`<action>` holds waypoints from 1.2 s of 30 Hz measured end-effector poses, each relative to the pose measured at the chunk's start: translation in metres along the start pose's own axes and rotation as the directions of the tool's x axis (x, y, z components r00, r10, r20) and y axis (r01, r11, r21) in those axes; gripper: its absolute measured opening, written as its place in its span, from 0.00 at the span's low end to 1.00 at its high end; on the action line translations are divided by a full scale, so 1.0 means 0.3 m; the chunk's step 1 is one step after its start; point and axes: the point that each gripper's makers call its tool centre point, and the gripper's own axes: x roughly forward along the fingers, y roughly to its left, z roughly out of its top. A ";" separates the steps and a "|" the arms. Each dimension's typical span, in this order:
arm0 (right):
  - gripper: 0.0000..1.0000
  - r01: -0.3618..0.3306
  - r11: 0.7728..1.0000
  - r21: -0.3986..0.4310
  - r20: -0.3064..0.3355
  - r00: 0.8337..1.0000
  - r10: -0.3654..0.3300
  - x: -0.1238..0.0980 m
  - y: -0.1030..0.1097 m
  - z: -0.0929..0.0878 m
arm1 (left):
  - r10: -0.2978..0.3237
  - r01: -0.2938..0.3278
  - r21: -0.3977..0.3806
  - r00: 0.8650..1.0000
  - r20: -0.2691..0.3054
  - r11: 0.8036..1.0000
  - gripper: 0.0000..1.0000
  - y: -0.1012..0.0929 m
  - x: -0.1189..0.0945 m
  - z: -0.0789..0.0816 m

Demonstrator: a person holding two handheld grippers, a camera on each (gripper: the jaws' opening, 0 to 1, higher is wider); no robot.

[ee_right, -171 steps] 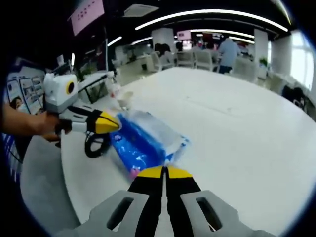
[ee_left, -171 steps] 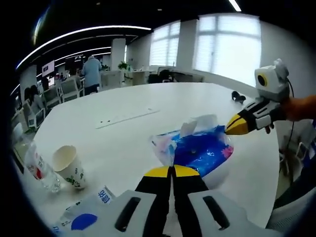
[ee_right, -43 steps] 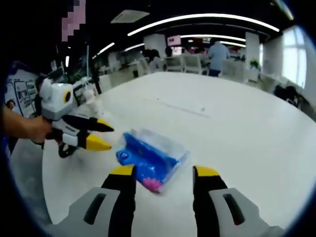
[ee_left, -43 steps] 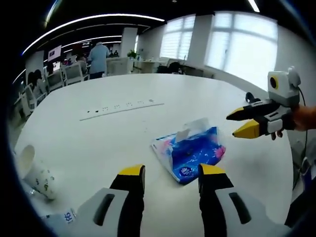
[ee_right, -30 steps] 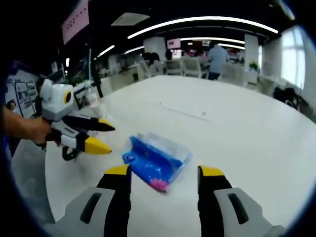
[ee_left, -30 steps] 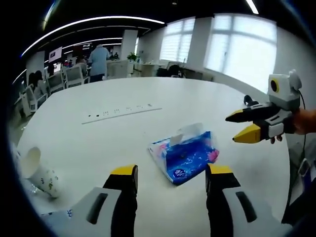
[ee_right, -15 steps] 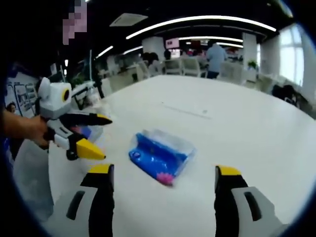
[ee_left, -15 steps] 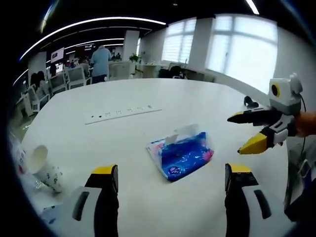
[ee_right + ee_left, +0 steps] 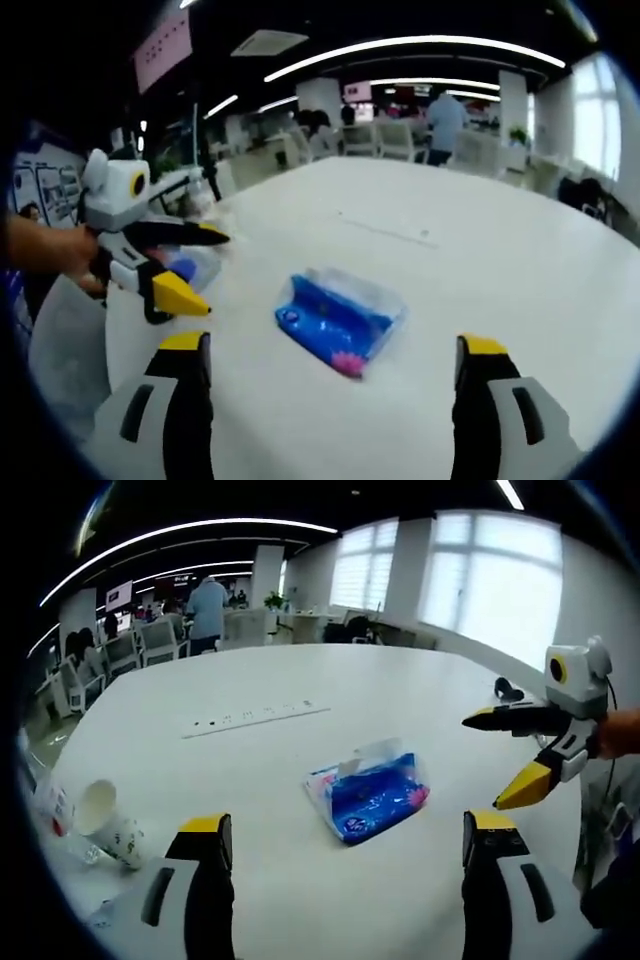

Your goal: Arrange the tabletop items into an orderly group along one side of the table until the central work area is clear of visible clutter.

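The tissue pack [image 9: 369,796] lies flat on the white table [image 9: 300,680], ahead of both grippers and touching neither. The left gripper [image 9: 350,835] has its jaws spread wide and holds nothing; the right gripper [image 9: 333,357] is likewise wide apart and empty. A paper cup [image 9: 108,823] lies tipped on its side near the table edge, well apart from the pack.

bright, even light. daylight from big windows [image 9: 490,565] washes out at the upper right of the left gripper view; ceiling strip lights [image 9: 420,45] bow into curves. white desk [image 9: 300,695] shows soft sheen, faint shadows. strong fisheye bending toward edges, background office soft, slight overall blur in both views.
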 end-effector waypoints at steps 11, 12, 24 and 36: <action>1.00 -0.006 1.000 -0.013 0.022 1.000 0.006 -0.024 0.033 0.028 | 0.021 -0.021 0.029 1.000 -0.015 0.999 0.97 0.003 -0.056 -0.009; 1.00 -0.005 1.000 -0.017 0.021 1.000 0.006 -0.028 0.035 0.029 | 0.024 -0.023 0.029 1.000 -0.015 0.999 0.97 0.004 -0.060 -0.009; 1.00 0.012 1.000 -0.019 0.030 0.999 -0.012 -0.069 0.058 0.037 | 0.036 -0.034 0.058 0.999 -0.031 0.998 0.97 -0.002 -0.108 -0.019; 0.99 0.065 0.998 -0.005 0.041 0.997 -0.064 -0.075 0.097 0.056 | 0.019 -0.016 0.084 0.999 -0.037 0.996 0.96 0.035 -0.163 -0.024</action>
